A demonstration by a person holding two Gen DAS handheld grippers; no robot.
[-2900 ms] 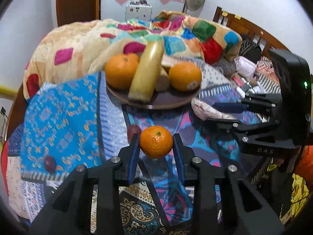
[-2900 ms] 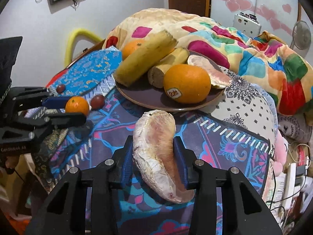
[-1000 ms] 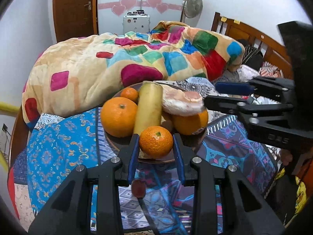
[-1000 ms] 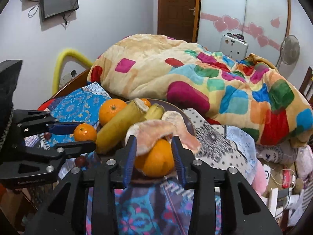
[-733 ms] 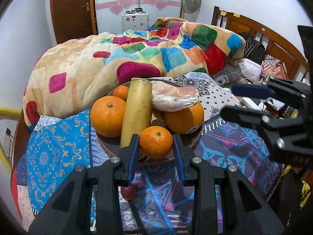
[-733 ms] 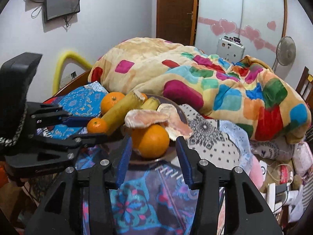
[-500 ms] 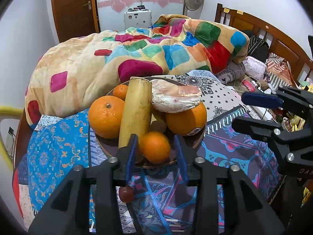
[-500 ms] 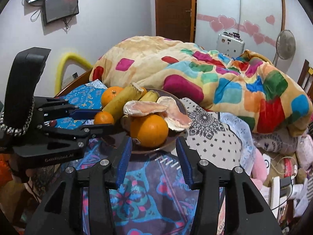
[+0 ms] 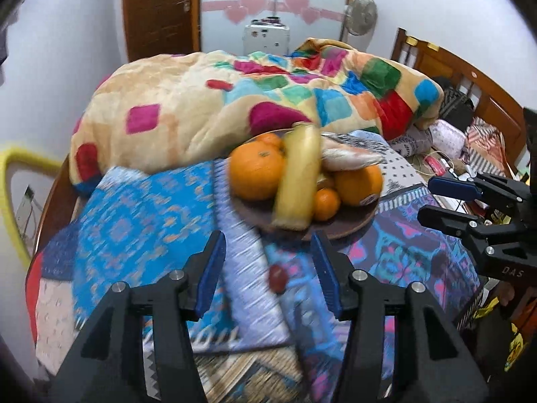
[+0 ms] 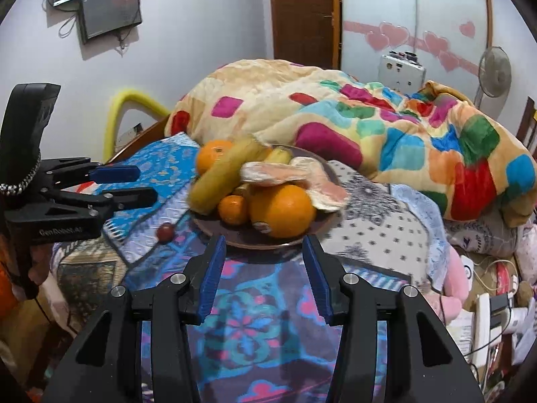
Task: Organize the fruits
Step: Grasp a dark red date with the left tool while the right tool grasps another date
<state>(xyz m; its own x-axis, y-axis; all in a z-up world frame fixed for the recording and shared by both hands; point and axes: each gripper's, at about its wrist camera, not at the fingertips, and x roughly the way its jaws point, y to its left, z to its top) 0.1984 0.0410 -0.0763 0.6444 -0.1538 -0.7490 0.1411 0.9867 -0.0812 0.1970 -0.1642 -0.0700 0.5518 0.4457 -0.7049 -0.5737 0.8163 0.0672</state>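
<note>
Most of the sorting looks done, judging by how the fruit lies now; the brown plate (image 10: 235, 240) on the patterned bedcover (image 10: 255, 315) carries two large oranges (image 10: 280, 210), a small mandarin (image 10: 233, 210) tucked between the front orange and the long banana (image 10: 223, 174), a shorter banana behind, a second small orange glimpsed at the back in the left wrist view, and a pale piece of peel (image 10: 288, 171) draped across the top; the left gripper (image 9: 266, 270) has its jaws opening with nothing between them, hanging above the cloth short of the plate; the right gripper (image 10: 261, 273) stands apart too, empty, its tips just before the plate's near rim. What is left, as far as can be seen, is one small dark red fruit (image 9: 278, 278) lying alone on the cover, off the plate, near its front edge and close ahead of the left gripper's tips; it is blurred, so its kind cannot be told. The next step is probably to fetch it onto the plate; being small and round it may roll on the soft cloth, and the pile is crowded, so a careless drop could unsettle the peel or the mandarin.
</note>
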